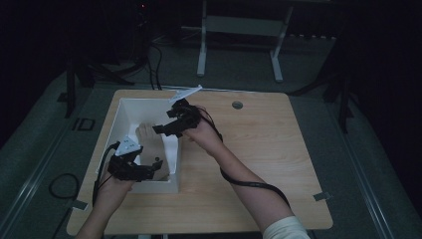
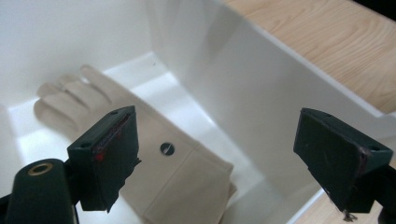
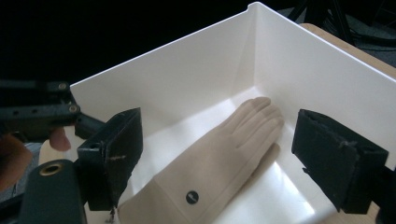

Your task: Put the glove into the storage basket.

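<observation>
One beige glove [image 3: 219, 158] lies flat on the floor of one white bin [image 1: 171, 154], which stands on the left part of the wooden surface [image 1: 259, 149]; the glove has one dark round snap [image 3: 192, 197] on its cuff, and its fingers point toward the far end of the bin. Two claws hang over the bin, one in each hand. The left claw [image 2: 233, 158], at the near end, has its two black jaws spread wide with nothing between them, the glove's cuff lying below and apart from them. The right claw [image 3: 217, 154], above the bin's right wall, likewise stands spread wide and empty, with the glove's palm seen in the gap beneath it. In the high view one black cable [image 1: 254, 185] trails along the right forearm, and one small round grommet [image 1: 237, 105] sits in the surface beyond the bin.
</observation>
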A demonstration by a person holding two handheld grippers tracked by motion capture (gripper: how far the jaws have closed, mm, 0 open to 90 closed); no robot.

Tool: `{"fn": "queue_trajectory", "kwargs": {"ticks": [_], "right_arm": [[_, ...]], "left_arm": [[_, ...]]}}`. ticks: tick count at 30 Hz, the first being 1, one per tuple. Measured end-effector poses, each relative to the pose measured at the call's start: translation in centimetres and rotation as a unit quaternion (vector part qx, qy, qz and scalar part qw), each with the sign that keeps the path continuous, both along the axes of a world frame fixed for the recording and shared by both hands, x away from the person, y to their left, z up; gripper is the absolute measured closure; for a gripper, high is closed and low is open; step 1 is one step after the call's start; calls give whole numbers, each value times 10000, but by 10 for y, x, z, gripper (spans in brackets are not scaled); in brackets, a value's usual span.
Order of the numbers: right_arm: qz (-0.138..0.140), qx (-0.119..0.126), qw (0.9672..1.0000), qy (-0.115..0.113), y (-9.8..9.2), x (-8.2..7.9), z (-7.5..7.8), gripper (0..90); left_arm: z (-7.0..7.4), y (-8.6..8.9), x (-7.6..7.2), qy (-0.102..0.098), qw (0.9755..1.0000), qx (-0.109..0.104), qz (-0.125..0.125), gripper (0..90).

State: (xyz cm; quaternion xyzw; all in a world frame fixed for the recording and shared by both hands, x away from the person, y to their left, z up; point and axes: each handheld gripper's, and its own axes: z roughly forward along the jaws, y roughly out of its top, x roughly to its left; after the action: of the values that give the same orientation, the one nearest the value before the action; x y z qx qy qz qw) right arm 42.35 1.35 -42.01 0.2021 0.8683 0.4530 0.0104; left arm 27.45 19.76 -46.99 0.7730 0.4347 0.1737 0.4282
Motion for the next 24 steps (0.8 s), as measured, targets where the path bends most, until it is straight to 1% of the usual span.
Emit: {"fn": "queue_trajectory", "kwargs": {"ticks": [1,3,4,5,8,9,10,12,14,15,16,17,18,19,20,21,22,24], "right_arm": [[-8,12,10000,-5,-3,0,1,164],[-36,37,10000,-41,-10,-1,2,165],[-54,27,10000,-46,-13,0,3,164],[-66,-20,10000,-67,-17,0,5,164],[-96,10,9999,-109,-29,-1,10,164],[-96,10,9999,-109,-29,-1,10,164],[-142,35,9998,-140,-38,-1,13,164],[-148,52,9998,-147,-41,-1,15,164],[-215,129,9995,-204,-56,-2,20,164],[-215,129,9995,-204,-56,-2,20,164],[-259,161,9993,-229,-64,-3,21,165],[-278,180,9992,-216,-68,-3,21,165],[-298,187,9992,-213,-72,-4,21,165],[-298,187,9992,-213,-72,-4,21,165],[-336,172,9991,-208,-77,-5,19,167],[-328,136,9991,-221,-80,-5,17,167],[-323,119,9991,-228,-82,-6,15,167],[-329,101,9992,-219,-85,-6,13,166]], "left_arm": [[2,-1,0,-13,10000,-30,-19,147],[5,-3,1,-58,10000,-22,-53,146],[7,-4,2,-66,9999,-66,-68,146],[9,-5,2,-66,9999,-61,-85,146],[14,-10,1,-132,9998,-74,-130,146],[14,-10,1,-132,9998,-74,-130,146],[18,-14,1,-167,9997,-27,-186,146],[20,-16,2,-196,9996,0,-202,146],[24,-20,2,-257,9994,-27,-221,146],[24,-20,2,-257,9994,-27,-221,147],[28,-25,1,-351,9991,-91,-237,147],[30,-27,0,-385,9988,-135,-268,147],[32,-30,-1,-424,9985,-118,-329,147],[32,-30,-1,-424,9985,-118,-329,147],[33,-32,-1,-446,9983,-118,-357,147],[35,-36,-2,-469,9980,-109,-408,147],[38,-43,-3,-492,9973,-93,-540,147],[39,-47,-3,-503,9970,-90,-587,147]]}}
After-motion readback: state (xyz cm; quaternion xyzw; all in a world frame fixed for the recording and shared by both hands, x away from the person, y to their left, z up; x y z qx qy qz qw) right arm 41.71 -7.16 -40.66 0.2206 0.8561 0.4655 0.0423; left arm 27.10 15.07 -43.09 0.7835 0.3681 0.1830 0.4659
